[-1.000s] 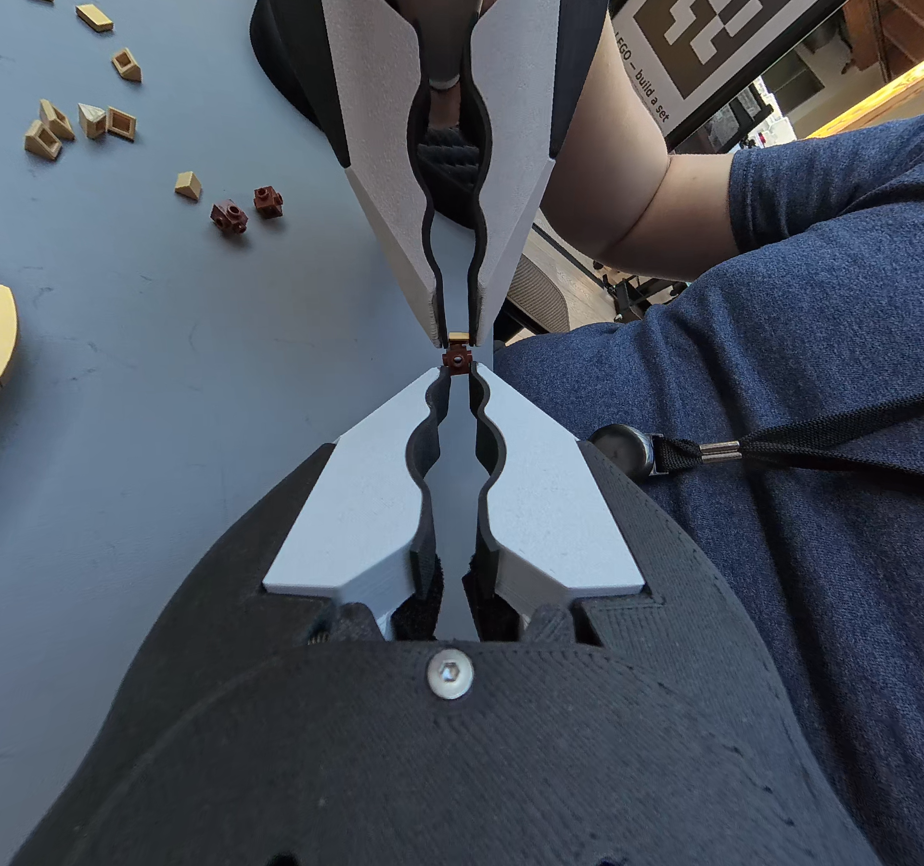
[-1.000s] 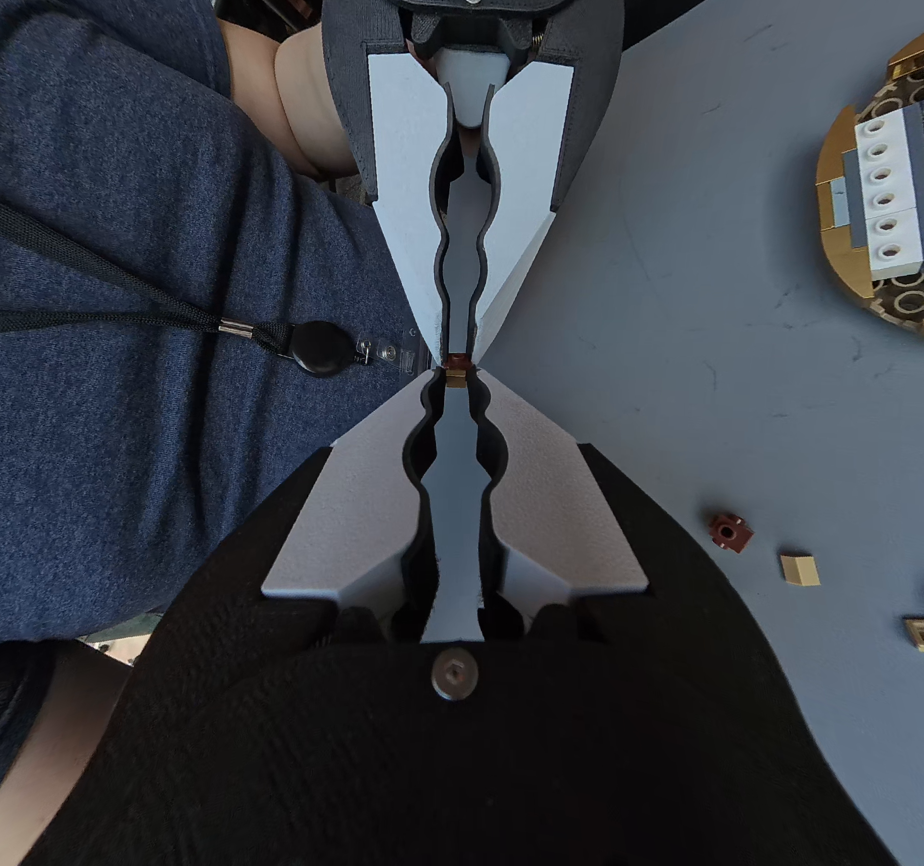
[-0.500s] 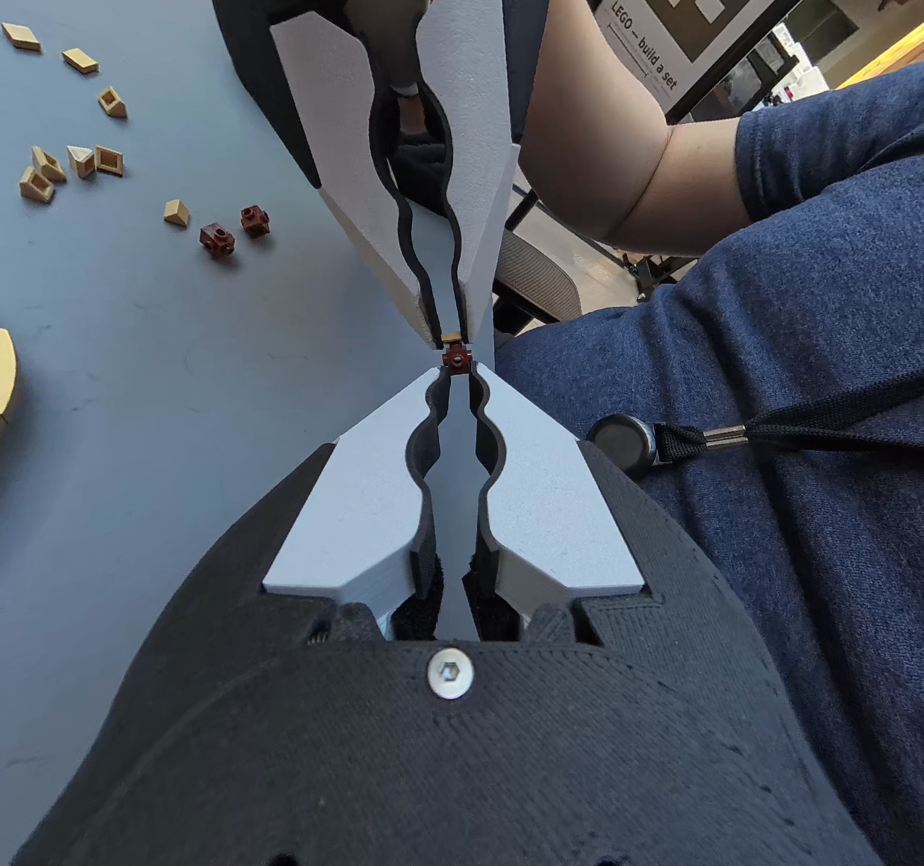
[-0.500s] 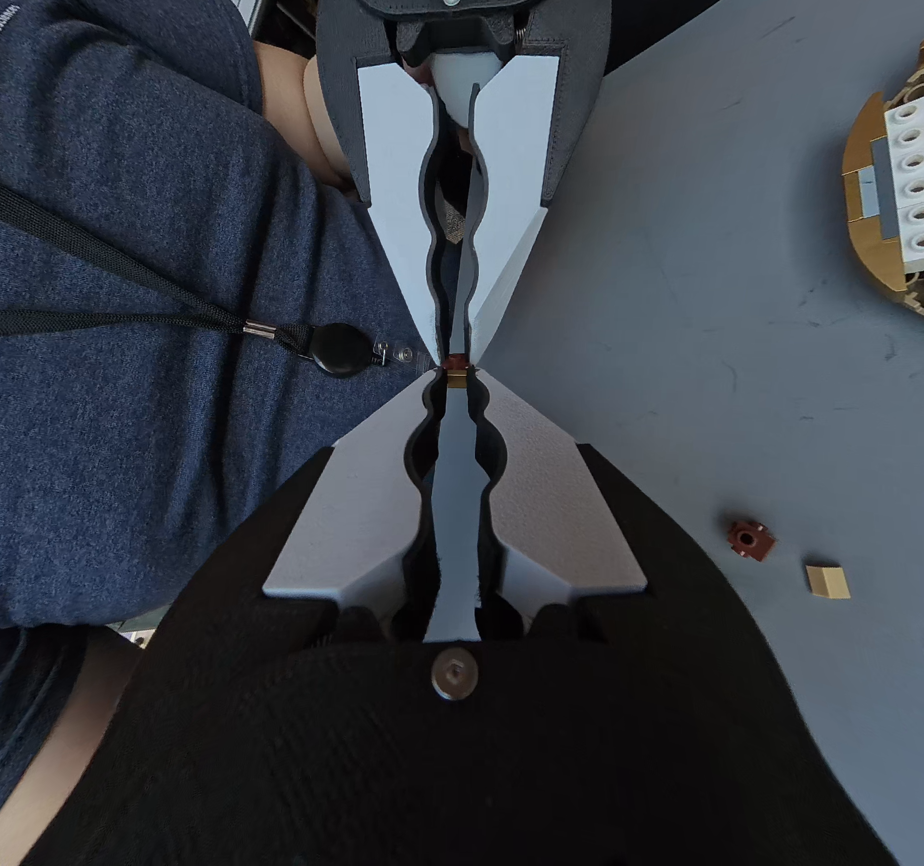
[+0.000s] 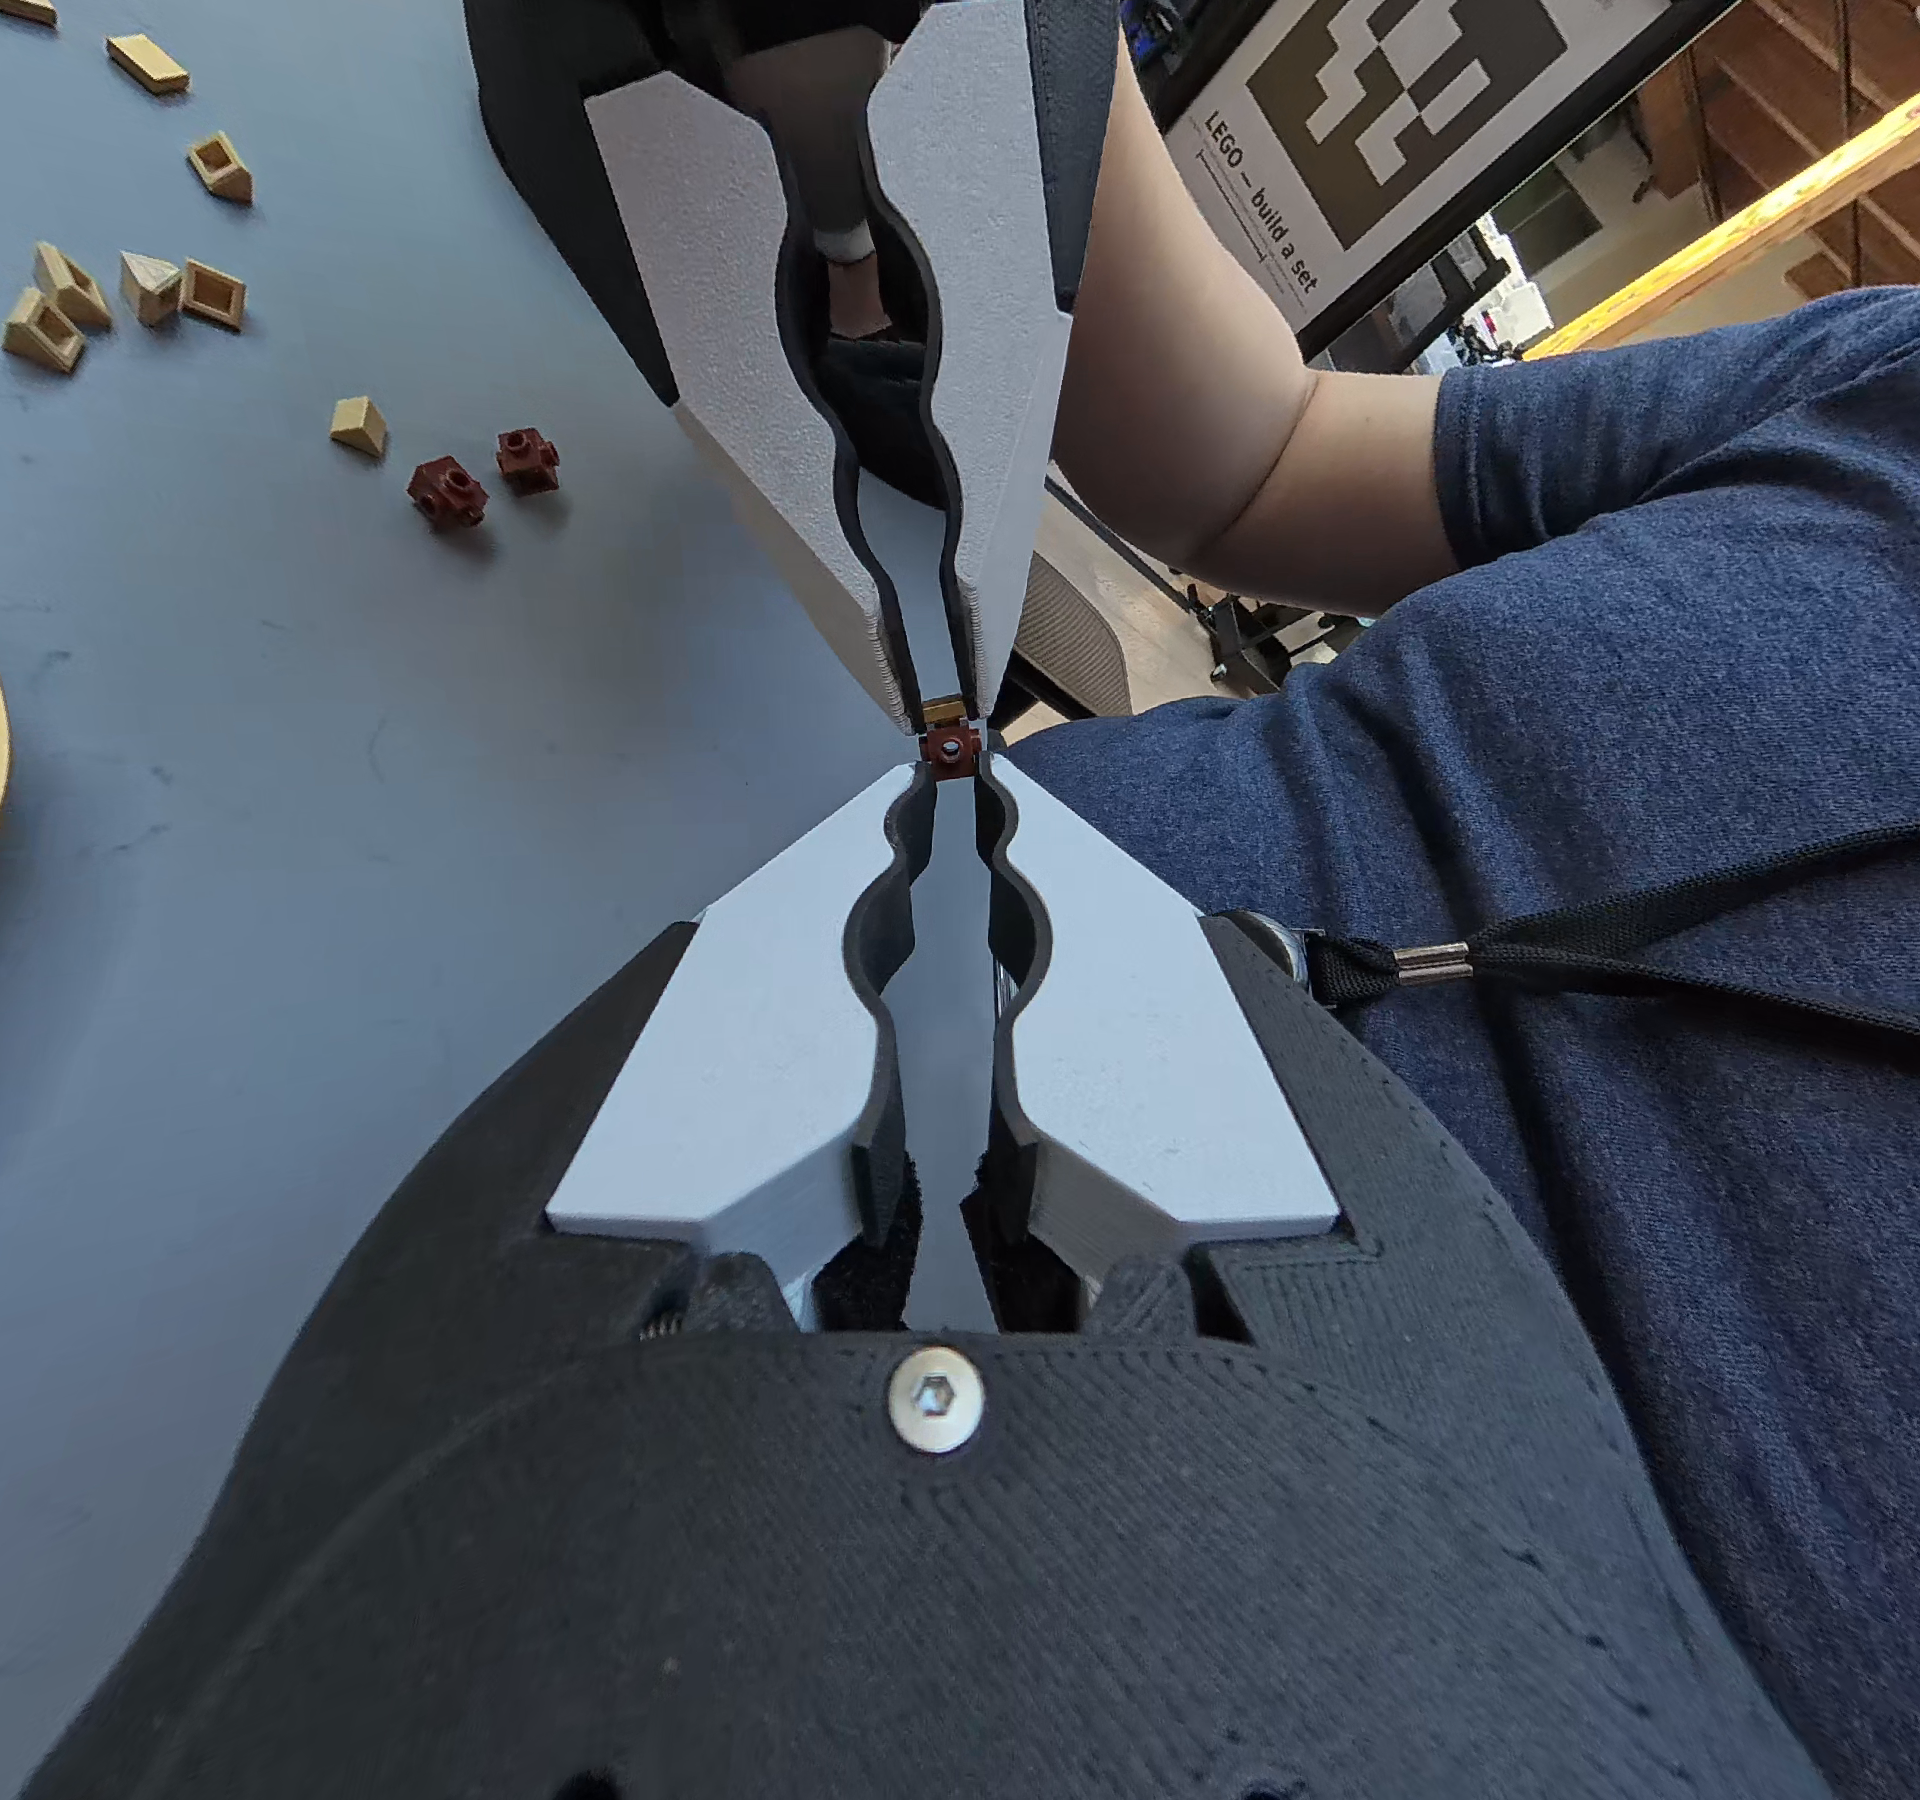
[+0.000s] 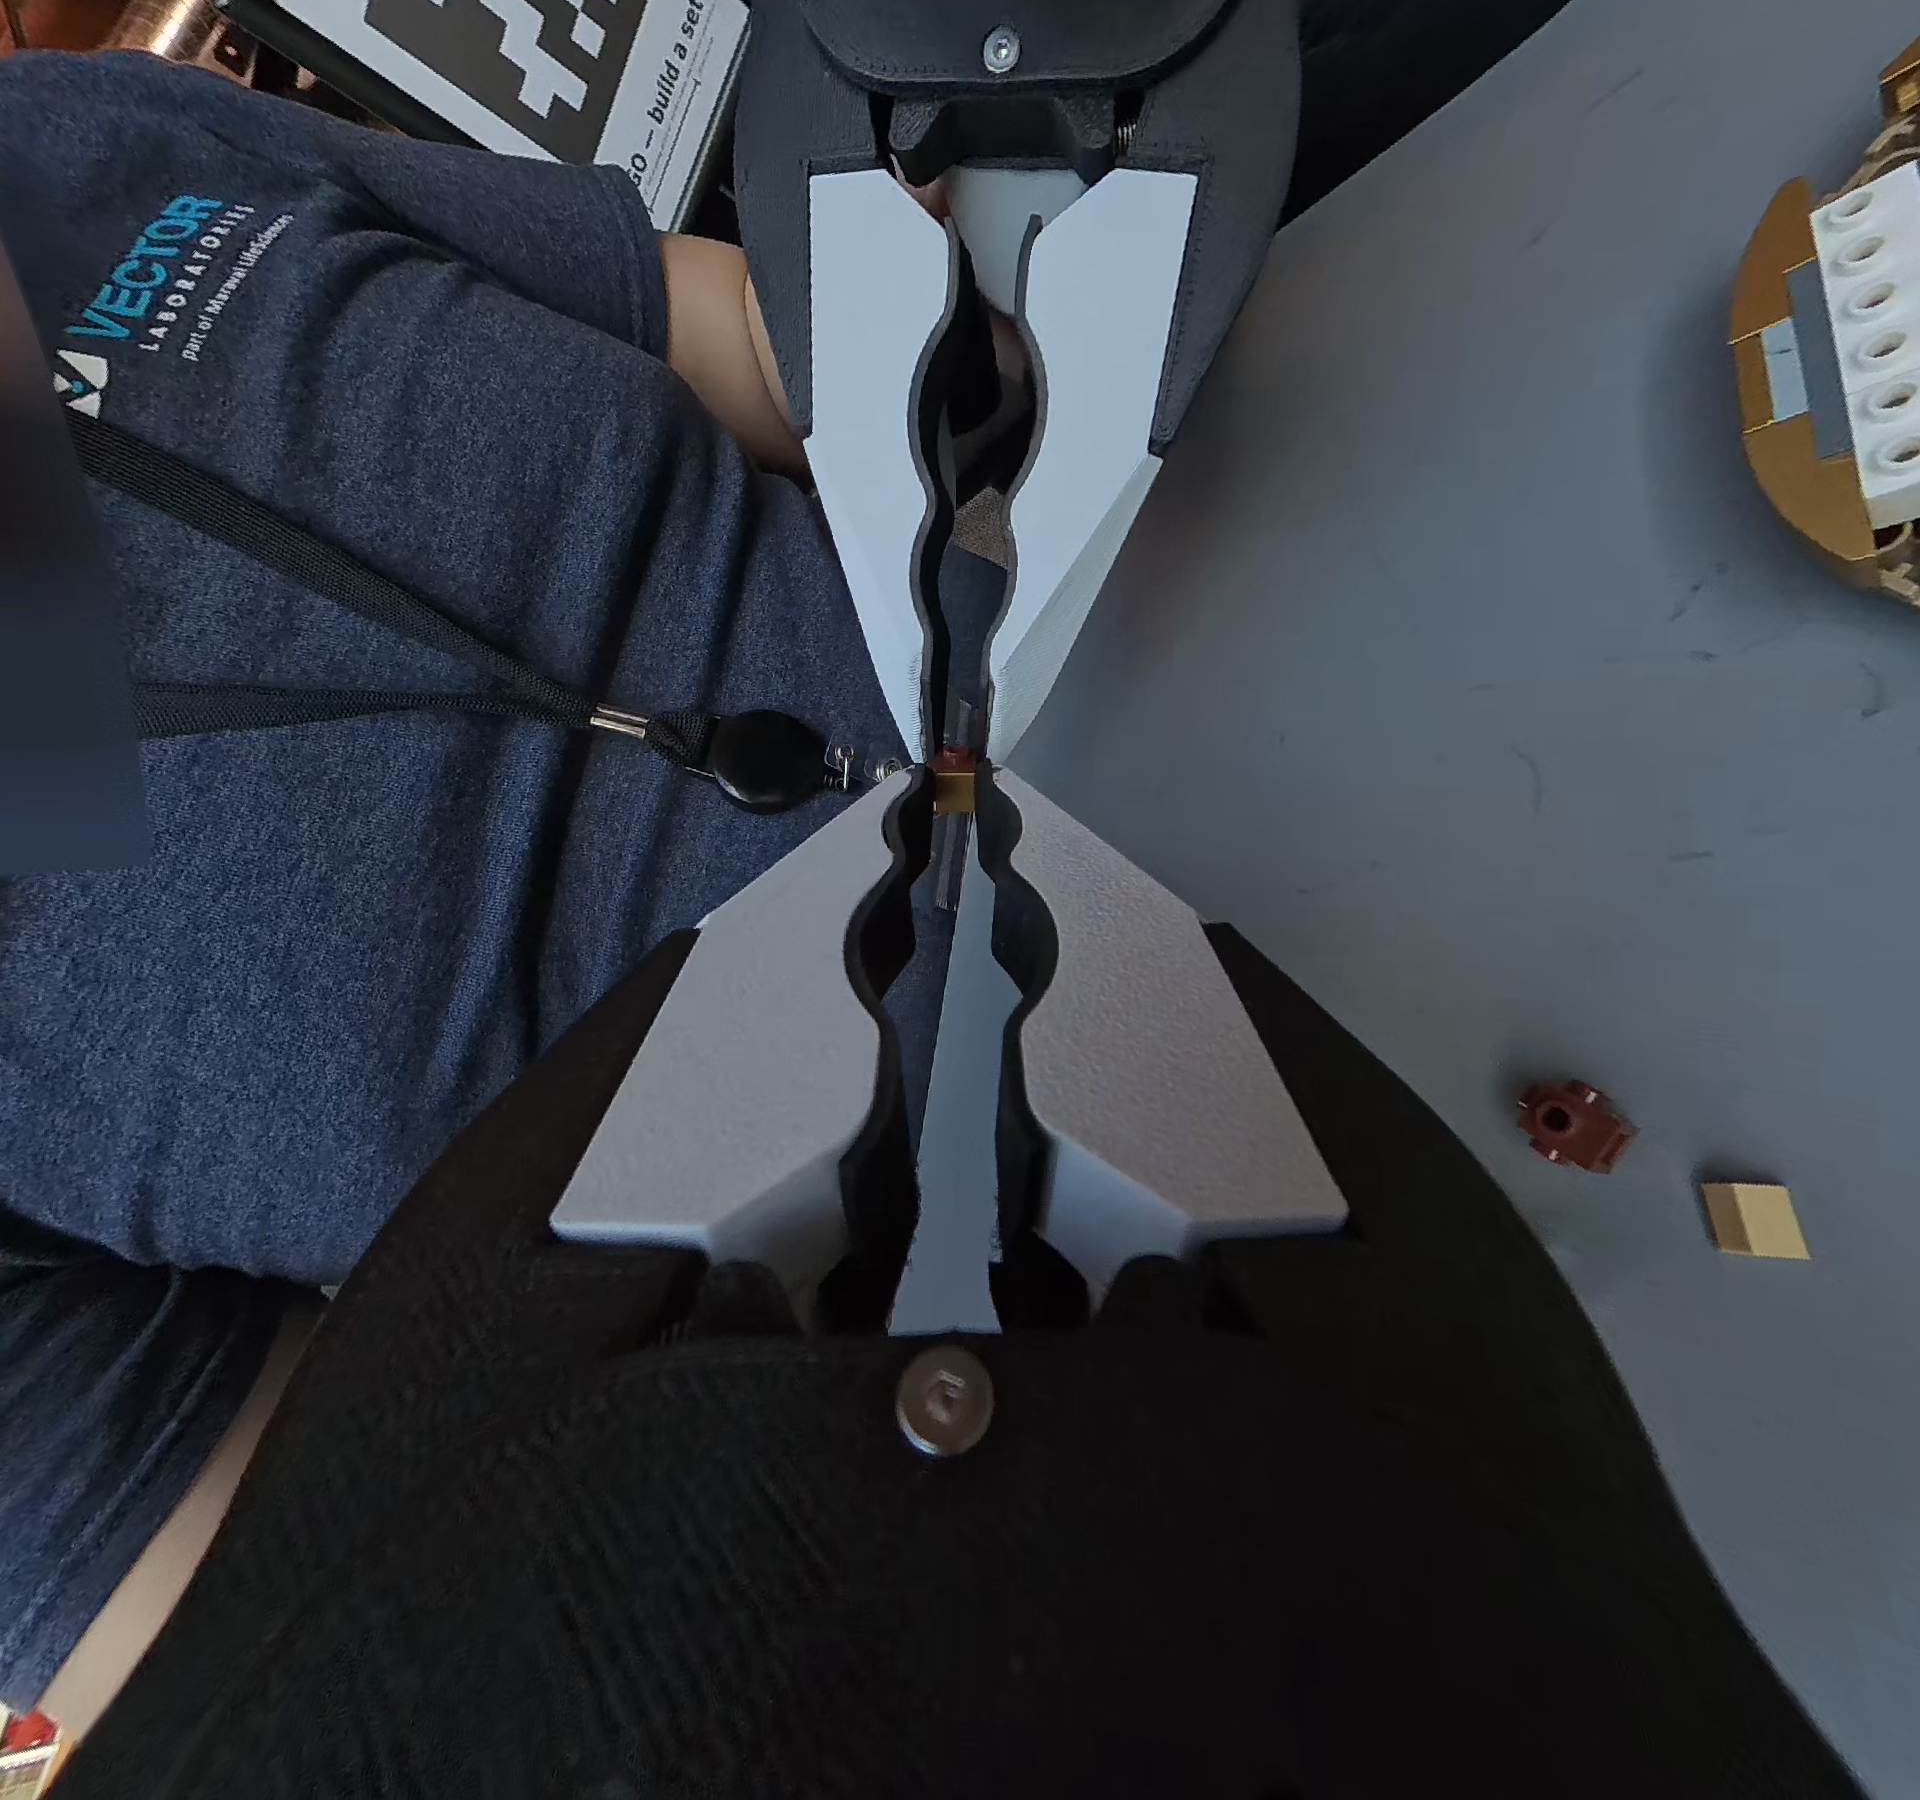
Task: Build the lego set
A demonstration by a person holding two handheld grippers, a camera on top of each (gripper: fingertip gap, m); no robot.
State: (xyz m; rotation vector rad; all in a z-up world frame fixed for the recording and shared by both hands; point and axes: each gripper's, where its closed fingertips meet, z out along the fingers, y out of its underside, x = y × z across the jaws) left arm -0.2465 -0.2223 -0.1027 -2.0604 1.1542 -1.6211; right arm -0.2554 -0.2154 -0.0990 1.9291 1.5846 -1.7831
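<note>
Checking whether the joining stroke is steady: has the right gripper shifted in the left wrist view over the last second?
Yes. The right gripper has swung: its body leaned left, then back right, toward the framed sign. Its tips stay at the brown piece.

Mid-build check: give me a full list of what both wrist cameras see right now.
table: one, blue-grey, under everything
partial build: one, gold round base with white and grey bricks, right edge of right wrist view
loose tan pieces: eight counted, scattered upper left in left wrist view
loose brown bricks: two, reddish-brown, side by side near the tan pieces
held brown brick: one, reddish-brown, in the left tongs' tips
held gold piece: one, in the right tongs' tips, against the brown brick
framed marker sign: one, black and white, behind the table
lanyard reel: one, black, on the shirt
shirt: one, dark blue
left tongs: shut
right tongs: shut
</note>
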